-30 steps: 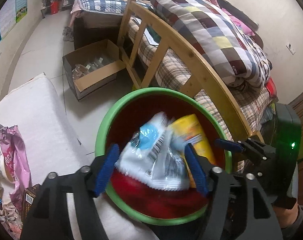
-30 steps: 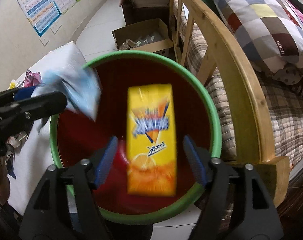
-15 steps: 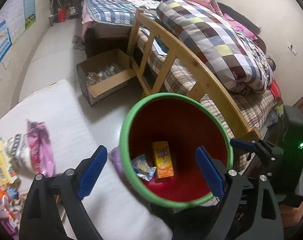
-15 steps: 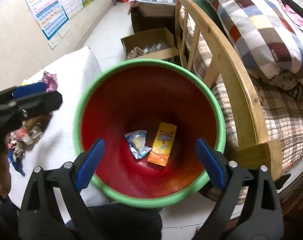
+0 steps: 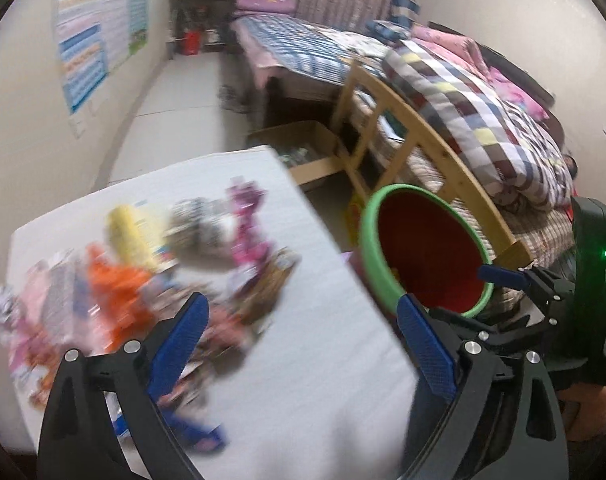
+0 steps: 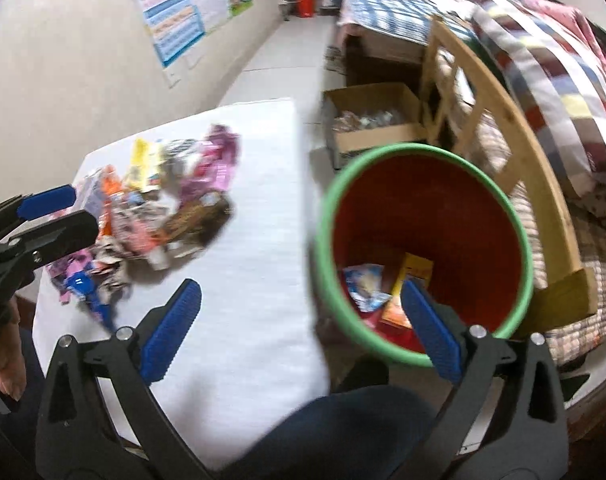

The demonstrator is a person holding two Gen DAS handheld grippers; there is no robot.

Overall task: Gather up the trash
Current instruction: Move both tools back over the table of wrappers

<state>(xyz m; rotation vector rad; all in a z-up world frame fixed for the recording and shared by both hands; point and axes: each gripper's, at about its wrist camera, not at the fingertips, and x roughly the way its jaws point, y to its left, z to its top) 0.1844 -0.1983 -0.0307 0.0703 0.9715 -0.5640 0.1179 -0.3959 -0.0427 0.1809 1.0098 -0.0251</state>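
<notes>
A red bin with a green rim (image 5: 373, 248) (image 6: 327, 216) stands on the floor beside the white table (image 5: 323, 360) (image 6: 255, 240). Inside it lie a blue-white wrapper (image 6: 365, 284) and a yellow juice carton (image 6: 413, 276). A blurred pile of coloured snack wrappers (image 5: 143, 264) (image 6: 155, 208) covers the table's left part. My left gripper (image 5: 301, 312) hangs over the table near the pile, jaws opening wide, nothing between them. My right gripper (image 6: 301, 296) straddles the table edge and the bin rim, jaws also opening, empty.
A cardboard box (image 5: 303, 148) (image 6: 371, 120) sits on the floor behind the bin. A wooden bed footboard (image 5: 423, 152) and a checked quilt (image 5: 483, 112) stand right of it. The person's knee (image 6: 343, 432) is below the table edge. Posters (image 6: 171, 8) hang on the wall.
Both grippers let go of the wrapper and the carton, which dropped into the bin. The jaws spread wide, and both grippers rose and swung left toward the table.
</notes>
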